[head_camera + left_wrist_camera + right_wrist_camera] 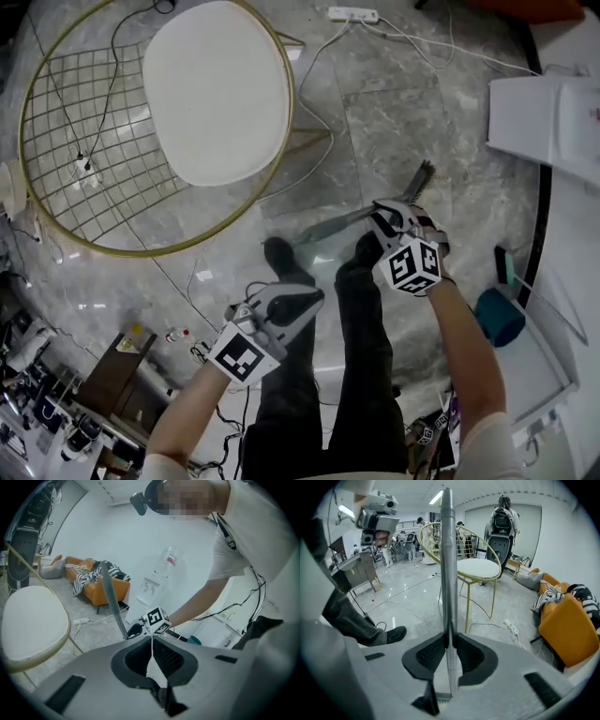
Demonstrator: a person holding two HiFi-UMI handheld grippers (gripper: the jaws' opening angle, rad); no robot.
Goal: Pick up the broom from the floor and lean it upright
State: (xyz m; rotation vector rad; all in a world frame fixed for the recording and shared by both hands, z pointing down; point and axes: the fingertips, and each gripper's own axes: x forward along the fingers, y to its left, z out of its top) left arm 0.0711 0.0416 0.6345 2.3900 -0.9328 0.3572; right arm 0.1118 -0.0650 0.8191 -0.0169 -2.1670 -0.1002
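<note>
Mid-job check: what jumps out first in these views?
The broom stands out, its handle clamped in the right hand-held gripper, running straight up the right gripper view. In the head view a big gold wire chair fills the upper left; the left hand-held gripper, shut and empty, hangs by the person's legs.

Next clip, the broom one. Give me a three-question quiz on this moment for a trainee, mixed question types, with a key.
1. True or false: the right gripper has nothing between its jaws.
2. Which of these is in view? A: a chair with a white seat; B: a ladder; C: a piano.
3. Fill in: the left gripper has its jaws ____, with nothing between them.
Key: 1 false, it is clamped on the broom handle; 2 A; 3 shut.
</note>
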